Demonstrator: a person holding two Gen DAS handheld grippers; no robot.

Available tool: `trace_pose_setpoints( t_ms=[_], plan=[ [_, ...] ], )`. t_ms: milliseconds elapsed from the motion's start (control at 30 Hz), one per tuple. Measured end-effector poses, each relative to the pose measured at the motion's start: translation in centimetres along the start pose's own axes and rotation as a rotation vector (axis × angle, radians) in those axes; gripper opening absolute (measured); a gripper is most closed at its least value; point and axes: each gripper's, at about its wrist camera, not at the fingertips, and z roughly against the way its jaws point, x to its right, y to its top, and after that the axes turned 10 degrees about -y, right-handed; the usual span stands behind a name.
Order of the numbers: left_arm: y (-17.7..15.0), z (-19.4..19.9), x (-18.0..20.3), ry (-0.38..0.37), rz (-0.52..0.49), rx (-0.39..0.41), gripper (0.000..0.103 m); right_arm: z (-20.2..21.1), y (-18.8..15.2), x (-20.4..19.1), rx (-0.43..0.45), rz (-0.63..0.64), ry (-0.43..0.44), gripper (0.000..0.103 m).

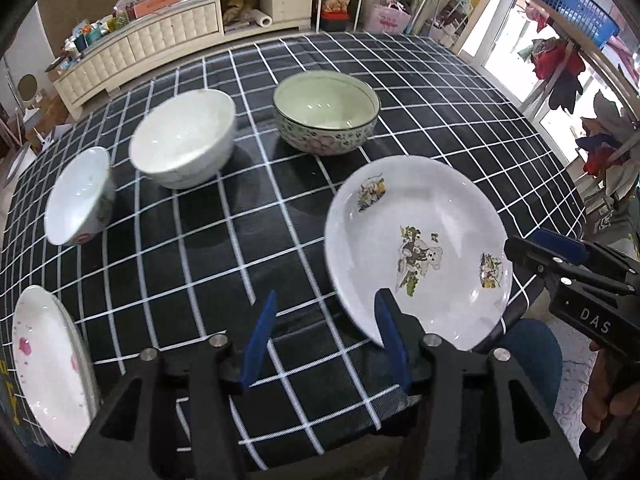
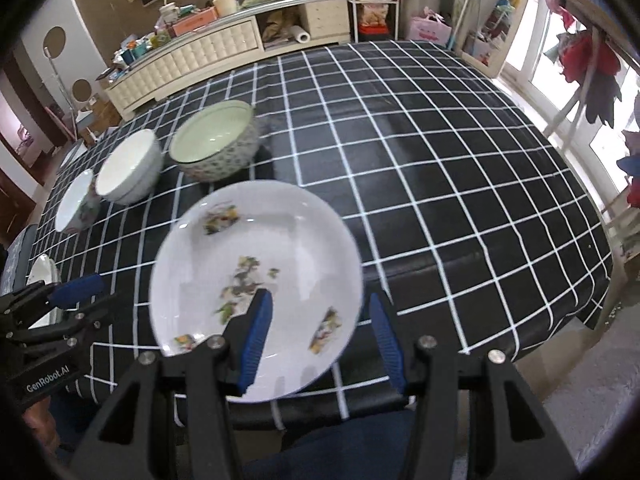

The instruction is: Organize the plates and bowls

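Note:
A white cartoon-print plate [image 1: 420, 248] [image 2: 260, 280] lies near the front edge of the checked table. My right gripper [image 2: 320, 336] is open, its jaws straddling the plate's right rim, one finger over the plate and one outside it. It also shows in the left wrist view [image 1: 548, 252]. My left gripper [image 1: 328, 340] is open and empty, just left of that plate. A pink-flowered plate [image 1: 48, 364] lies at the front left. A small floral bowl [image 1: 80, 196], a white bowl [image 1: 184, 140] and a green-lined patterned bowl [image 1: 326, 112] stand in a row further back.
The black-and-white checked tablecloth [image 2: 460, 184] covers the table, whose right half holds no dishes. A cluttered white cabinet [image 1: 168, 36] stands behind the table. Clothes hang on a rack [image 2: 592, 68] at the right. The person's blue-clad knee [image 1: 528, 348] is at the front edge.

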Motion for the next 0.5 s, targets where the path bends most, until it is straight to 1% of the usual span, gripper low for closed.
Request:
trace_pose_setpoints(
  t_ms=[300,500],
  plan=[
    [1.2,-4.0,0.3,-0.002,-0.002,-0.067,0.049,-2.9,0.3,0.9,-0.050,-0.007,0.006,0.056],
    [1.6,-5.7,0.5,0.000,-0.017,-0.084,0.049,-4.0,0.5,1.1,-0.065,-0.011,0.019,0.056]
  ],
)
